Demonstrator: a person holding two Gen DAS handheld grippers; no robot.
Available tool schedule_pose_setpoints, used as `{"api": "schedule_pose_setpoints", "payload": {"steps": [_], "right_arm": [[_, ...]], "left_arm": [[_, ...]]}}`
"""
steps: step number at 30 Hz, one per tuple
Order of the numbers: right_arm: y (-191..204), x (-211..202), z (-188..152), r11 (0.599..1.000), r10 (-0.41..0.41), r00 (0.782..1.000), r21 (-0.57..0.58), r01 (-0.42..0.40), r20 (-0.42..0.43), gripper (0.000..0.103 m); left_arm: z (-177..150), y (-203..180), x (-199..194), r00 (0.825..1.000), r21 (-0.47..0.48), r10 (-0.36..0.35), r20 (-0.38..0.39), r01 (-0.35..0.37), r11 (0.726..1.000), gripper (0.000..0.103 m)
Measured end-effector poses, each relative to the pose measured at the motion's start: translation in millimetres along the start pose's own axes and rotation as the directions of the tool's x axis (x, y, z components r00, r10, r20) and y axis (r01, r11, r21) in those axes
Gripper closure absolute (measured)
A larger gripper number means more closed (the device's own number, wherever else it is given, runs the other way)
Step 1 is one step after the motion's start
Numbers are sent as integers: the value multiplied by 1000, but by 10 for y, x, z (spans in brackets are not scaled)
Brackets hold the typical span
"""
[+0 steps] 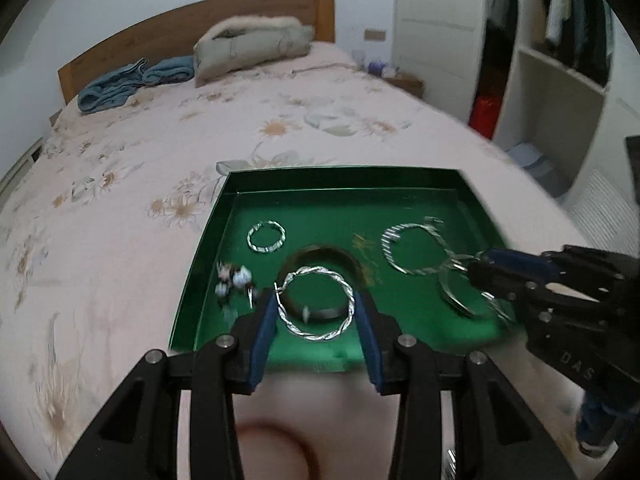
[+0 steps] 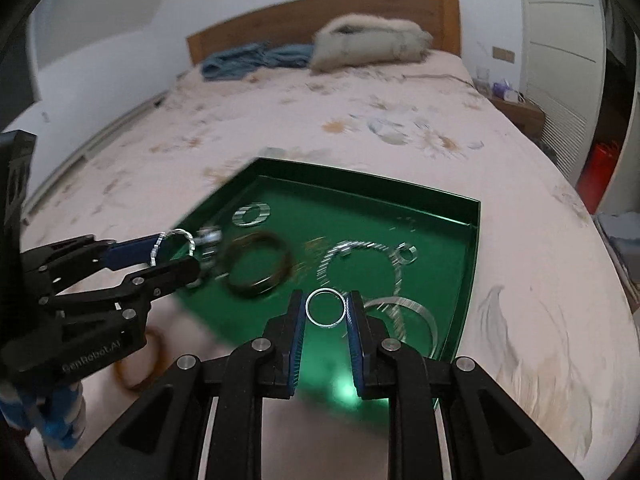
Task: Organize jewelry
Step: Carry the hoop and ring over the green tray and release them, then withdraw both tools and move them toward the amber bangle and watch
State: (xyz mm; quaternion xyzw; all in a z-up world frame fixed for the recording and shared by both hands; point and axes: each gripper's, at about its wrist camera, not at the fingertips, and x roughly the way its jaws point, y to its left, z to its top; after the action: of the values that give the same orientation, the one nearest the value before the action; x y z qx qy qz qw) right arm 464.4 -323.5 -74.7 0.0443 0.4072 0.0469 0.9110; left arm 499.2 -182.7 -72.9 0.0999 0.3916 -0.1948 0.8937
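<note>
A green tray (image 1: pixel 400 180) lies on the bed and holds several bangles and earrings. My left gripper (image 1: pixel 316 304) is shut on a twisted silver bangle (image 1: pixel 320 332) and holds it over the tray's near edge, above a dark bangle (image 1: pixel 352 264). My right gripper (image 2: pixel 325 307) is shut on a thin silver ring (image 2: pixel 325 307) over the tray (image 2: pixel 472 216). In the tray lie a small twisted hoop (image 1: pixel 266 236), beaded earrings (image 1: pixel 234 282) and a large ridged hoop (image 1: pixel 412 248). The left gripper with its bangle also shows in the right wrist view (image 2: pixel 176 252).
A brown bangle (image 2: pixel 138 364) lies on the floral bedsheet just outside the tray's near left corner. A cushion (image 1: pixel 248 46) and blue clothes (image 1: pixel 128 84) sit at the headboard. A wardrobe (image 1: pixel 560 92) stands to the right of the bed.
</note>
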Motion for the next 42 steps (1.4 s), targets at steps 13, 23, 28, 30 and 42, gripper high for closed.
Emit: {"api": "schedule_pose_setpoints", "payload": {"steps": [13, 23, 28, 30, 42], "right_arm": [[-332, 656, 93, 994, -112, 985, -12, 111, -135, 82], [-208, 42, 85, 998, -67, 997, -2, 67, -23, 62], [-37, -486, -23, 999, -36, 998, 2, 36, 47, 57], [64, -713, -103, 1000, -22, 997, -6, 23, 72, 55], [578, -1743, -807, 997, 72, 988, -45, -67, 133, 53]], "left_arm": [[244, 401, 883, 977, -110, 143, -156, -161, 981, 64], [228, 485, 159, 989, -102, 142, -41, -146, 984, 64], [33, 481, -443, 985, -118, 172, 24, -168, 979, 64], [-60, 472, -634, 984, -126, 176, 39, -170, 977, 63], [-818, 165, -1900, 964, -107, 207, 167, -191, 976, 59]]}}
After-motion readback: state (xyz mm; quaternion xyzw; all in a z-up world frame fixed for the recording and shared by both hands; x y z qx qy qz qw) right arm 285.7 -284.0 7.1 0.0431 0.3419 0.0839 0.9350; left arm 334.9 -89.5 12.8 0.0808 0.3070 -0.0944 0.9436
